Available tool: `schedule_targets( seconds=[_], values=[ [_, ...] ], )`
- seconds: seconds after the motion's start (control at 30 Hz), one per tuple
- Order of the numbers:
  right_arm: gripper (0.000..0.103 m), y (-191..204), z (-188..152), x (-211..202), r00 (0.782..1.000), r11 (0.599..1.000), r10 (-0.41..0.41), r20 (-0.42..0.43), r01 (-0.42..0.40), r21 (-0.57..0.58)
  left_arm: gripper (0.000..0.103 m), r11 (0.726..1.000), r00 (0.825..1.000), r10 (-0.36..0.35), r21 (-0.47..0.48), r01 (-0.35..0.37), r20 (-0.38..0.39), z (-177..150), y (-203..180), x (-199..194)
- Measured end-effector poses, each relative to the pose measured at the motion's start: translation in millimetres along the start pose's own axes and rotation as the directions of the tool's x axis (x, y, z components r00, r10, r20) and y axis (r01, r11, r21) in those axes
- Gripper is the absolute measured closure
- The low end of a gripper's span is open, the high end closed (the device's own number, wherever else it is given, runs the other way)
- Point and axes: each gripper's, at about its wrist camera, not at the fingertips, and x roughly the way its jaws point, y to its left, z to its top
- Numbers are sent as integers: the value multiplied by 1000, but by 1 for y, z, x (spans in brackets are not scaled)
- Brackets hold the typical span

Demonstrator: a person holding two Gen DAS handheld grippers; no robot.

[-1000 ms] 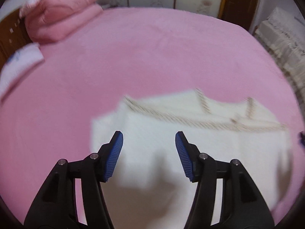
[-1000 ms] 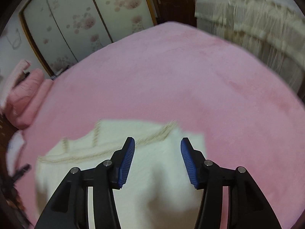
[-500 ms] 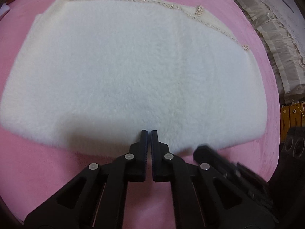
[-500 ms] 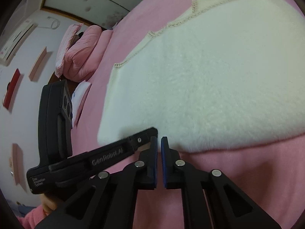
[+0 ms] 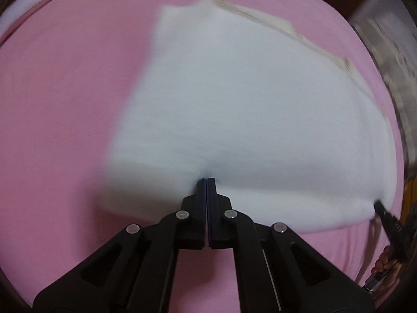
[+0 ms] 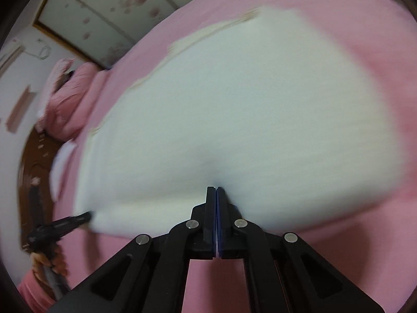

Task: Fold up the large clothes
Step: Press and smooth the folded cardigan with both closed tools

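Here, left gripper clenched tight, tips pinching the near edge of the white fleece garment spread on the pink bedspread. Likewise right gripper clamped on that same edge, further along.

We see a large, fluffy white garment lying flat on a pink bed, beige braided trim along its far edge, near edge slightly puckered.
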Motion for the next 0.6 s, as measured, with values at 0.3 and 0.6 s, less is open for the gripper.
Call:
schedule_targets(
  seconds=[0.3,0.6],
  values=[
    [103,35,8,-20,974,971,-200,104,211,-110,102,995,992,-99,34,96,77,-27,-60,-13],
    [103,150,0,72,976,974,190,-105,-201,-105,102,909,921,-385,147,390,-63,-22,-200,47]
  ],
)
